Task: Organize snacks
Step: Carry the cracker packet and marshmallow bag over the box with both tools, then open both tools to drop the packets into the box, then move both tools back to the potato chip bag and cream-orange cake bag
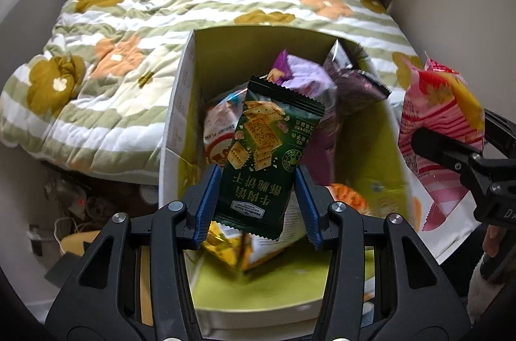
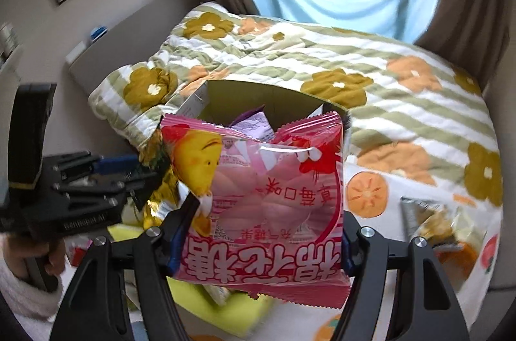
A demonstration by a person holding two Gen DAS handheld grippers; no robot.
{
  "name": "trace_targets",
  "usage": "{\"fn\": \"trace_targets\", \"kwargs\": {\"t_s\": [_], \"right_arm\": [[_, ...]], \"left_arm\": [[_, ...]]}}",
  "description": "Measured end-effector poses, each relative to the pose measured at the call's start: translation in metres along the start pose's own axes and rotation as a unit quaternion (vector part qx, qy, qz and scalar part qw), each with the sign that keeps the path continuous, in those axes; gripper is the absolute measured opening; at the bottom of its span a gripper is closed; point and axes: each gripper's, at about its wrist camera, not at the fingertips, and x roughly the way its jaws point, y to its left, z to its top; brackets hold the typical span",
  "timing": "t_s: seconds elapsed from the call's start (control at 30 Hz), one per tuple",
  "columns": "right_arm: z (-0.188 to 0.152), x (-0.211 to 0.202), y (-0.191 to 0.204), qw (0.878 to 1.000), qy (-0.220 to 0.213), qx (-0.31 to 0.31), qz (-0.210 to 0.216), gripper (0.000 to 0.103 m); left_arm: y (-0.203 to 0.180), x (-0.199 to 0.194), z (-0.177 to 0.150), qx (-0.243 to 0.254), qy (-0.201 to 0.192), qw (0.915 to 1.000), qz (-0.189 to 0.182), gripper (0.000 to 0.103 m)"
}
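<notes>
My left gripper [image 1: 256,205] is shut on a dark green cracker packet [image 1: 267,147], held above the open cardboard box [image 1: 180,102]. Inside the box lie several snack bags, among them a purple bag [image 1: 306,76], a white and red bag [image 1: 219,128] and a yellow bag [image 1: 225,247]. My right gripper [image 2: 261,241] is shut on a pink marshmallow bag [image 2: 264,199], just right of the box; the same pink bag [image 1: 432,121] shows at the right of the left wrist view. The box [image 2: 258,99] sits behind the pink bag in the right wrist view.
A flowered striped quilt [image 1: 106,60] covers the bed behind the box. A white cloth with orange fruit prints [image 2: 367,189] lies under the box, with a loose silver snack packet [image 2: 429,218] on it at the right. Curtains and a light blue sheet hang behind.
</notes>
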Motion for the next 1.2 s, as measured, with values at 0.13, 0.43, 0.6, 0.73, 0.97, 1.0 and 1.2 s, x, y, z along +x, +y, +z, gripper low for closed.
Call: {"fn": "trace_targets", "kwargs": {"t_s": [0.13, 0.43, 0.6, 0.73, 0.97, 1.0, 1.2], "right_arm": [[0.001, 0.009, 0.007, 0.999, 0.007, 0.03, -0.02, 0.066], [0.003, 0.016, 0.008, 0.998, 0.006, 0.064, -0.025, 0.066], [0.003, 0.024, 0.011, 0.998, 0.01, 0.066, -0.012, 0.066], [0.006, 0.027, 0.011, 0.997, 0.007, 0.076, 0.002, 0.067], [0.001, 0.025, 0.01, 0.996, -0.024, 0.081, -0.001, 0.103], [-0.001, 0.026, 0.008, 0.996, -0.022, 0.083, -0.005, 0.103], [-0.008, 0.027, 0.005, 0.996, -0.012, 0.084, -0.011, 0.103]], "left_arm": [[0.008, 0.011, 0.004, 0.012, 0.008, 0.9997, -0.022, 0.043], [0.012, 0.009, -0.004, 0.027, 0.0, 0.9996, -0.003, 0.103], [0.026, -0.002, -0.013, -0.007, -0.003, 0.9999, -0.01, 0.103], [0.033, -0.008, -0.015, -0.018, -0.015, 0.9997, -0.012, 0.103], [0.027, -0.002, -0.017, -0.009, -0.022, 0.9997, -0.008, 0.103], [0.027, 0.001, -0.017, -0.008, -0.02, 0.9997, -0.01, 0.103], [0.026, 0.006, -0.022, -0.011, -0.013, 0.9996, -0.023, 0.103]]}}
